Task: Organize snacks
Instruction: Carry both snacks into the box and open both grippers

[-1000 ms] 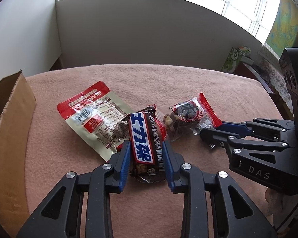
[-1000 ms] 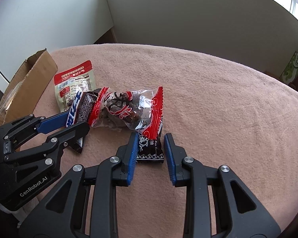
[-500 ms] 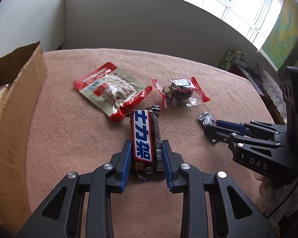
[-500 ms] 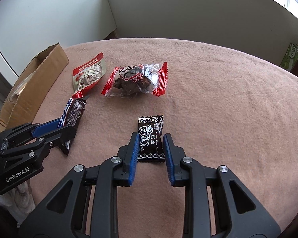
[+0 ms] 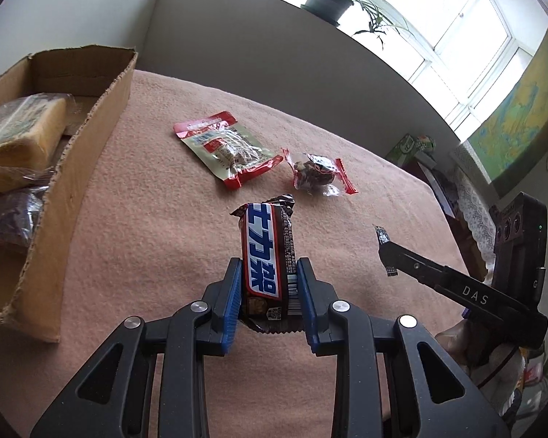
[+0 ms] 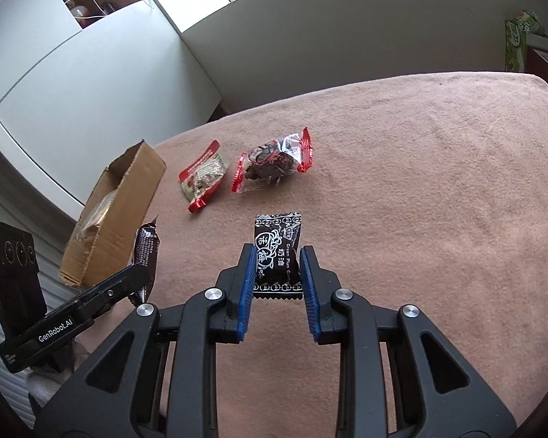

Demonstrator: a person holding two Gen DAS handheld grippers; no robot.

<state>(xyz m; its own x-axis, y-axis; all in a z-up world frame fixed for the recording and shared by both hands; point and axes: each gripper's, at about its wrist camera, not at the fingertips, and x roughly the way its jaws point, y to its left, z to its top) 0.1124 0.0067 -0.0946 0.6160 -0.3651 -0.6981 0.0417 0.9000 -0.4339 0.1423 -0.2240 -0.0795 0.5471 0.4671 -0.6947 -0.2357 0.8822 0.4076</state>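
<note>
My left gripper [image 5: 268, 273] is shut on a brown chocolate bar [image 5: 268, 248] with a blue and white label, held above the pink cloth [image 5: 146, 219]. A small black plum candy packet [image 6: 277, 252] is pinched in my right gripper [image 6: 278, 261], also clear of the cloth. Seen from the right wrist view, the left gripper [image 6: 142, 277] carries the chocolate bar [image 6: 148, 252] next to the cardboard box [image 6: 117, 211]. On the cloth farther off lie a red and beige snack pouch [image 5: 226, 148] and a clear red-ended packet of dark sweets [image 5: 318, 173].
The open cardboard box [image 5: 91, 138] stands at the left with wrapped bread [image 5: 18, 135] and other packets inside. A grey low wall [image 5: 274, 54] runs behind the table. A green carton [image 5: 405, 146] and cluttered furniture sit off the right edge.
Both grippers have pulled back and lifted with their snacks, away from the two packets left on the cloth. The views have swung left, and the box interior has come into sight.
</note>
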